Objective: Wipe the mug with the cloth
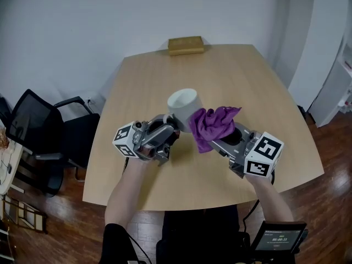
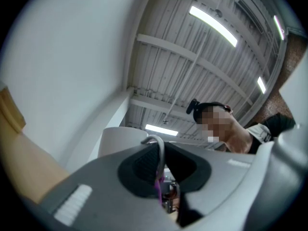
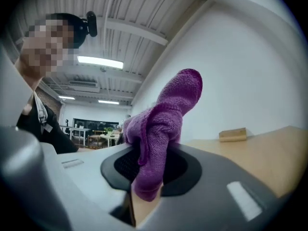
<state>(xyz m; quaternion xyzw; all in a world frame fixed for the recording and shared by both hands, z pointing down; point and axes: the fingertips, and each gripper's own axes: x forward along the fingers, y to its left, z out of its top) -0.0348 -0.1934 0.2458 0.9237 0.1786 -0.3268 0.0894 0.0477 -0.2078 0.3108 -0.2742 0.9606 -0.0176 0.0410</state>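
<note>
— Starting at the left gripper (image 2: 161, 179): how set?

— Clamped onto the thin looped handle of the white ceramic mug (image 1: 183, 104), jaws nearly together with only that handle between them. Apparently raised off the tabletop, open mouth facing up toward the head camera.

— And over at the right gripper (image 3: 147, 174)?

— Pinched shut on a crumpled purple terry cloth (image 3: 163, 114), with a bunched fold standing up beyond the jaws and a short end poking out below them.

— Touching the mug?

— Yes, going by the head view: pressed against the mug's right side wall, bunched between mug and right gripper.

— Below all that?

— A light wooden table (image 1: 231, 76) with rounded corners. At its far edge, a small tan wooden block (image 1: 186, 45), well apart from the mug.

— Around the table?

— To the left, a black mesh office chair (image 1: 38, 131) on a dark wood floor (image 1: 330, 202). Behind, white walls (image 1: 82, 26). Near the bottom right, a small dark screen (image 1: 279, 238) with pale digits too small to read.
</note>
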